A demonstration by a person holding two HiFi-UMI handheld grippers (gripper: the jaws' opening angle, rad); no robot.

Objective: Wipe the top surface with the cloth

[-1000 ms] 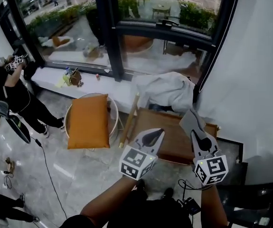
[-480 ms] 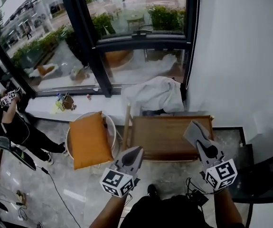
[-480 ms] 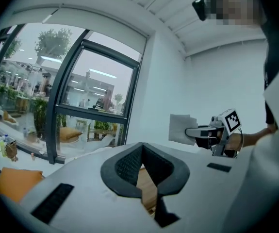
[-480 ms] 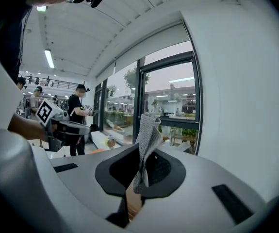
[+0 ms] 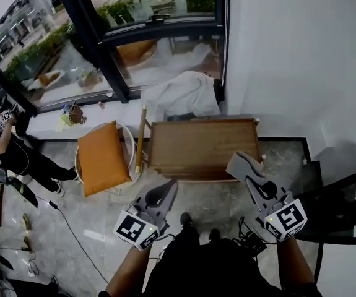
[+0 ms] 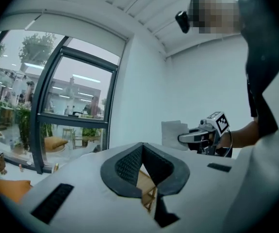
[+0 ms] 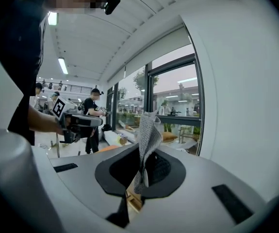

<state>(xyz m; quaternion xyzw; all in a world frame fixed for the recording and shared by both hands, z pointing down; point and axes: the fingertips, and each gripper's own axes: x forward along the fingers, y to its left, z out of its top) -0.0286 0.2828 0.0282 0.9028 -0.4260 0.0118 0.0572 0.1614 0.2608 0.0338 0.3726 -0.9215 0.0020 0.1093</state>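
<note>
Grey woven cloth (image 5: 239, 161) is pinched in the right claw (image 5: 249, 173), whose jaws are closed on one edge so that the rest stands up past the tips as a loose, folded flap. In the right gripper view the weave rises straight out of the dark pads. The left claw (image 5: 165, 189) carries nothing. Its pads meet at the tips, leaving only a narrow wedge behind them through which pale wood shows.

The wooden worktop (image 5: 202, 146), the surface to be wiped, lies ahead of and below both claws, and its long axis runs crosswise to the direction in which they point. The right claw, with the cloth, sits over the near right corner of the top. The left claw sits short of the near left corner, off the wood. The cloth-bearing claw is therefore the nearer, and it needs chiefly to go downward and forward. The cloth does not appear to touch the top, so wiping is judged not yet begun.

An orange cushion (image 5: 102, 156) lies to the left of the left claw, and a white sheet (image 5: 181, 94) lies beyond the worktop's far edge.
</note>
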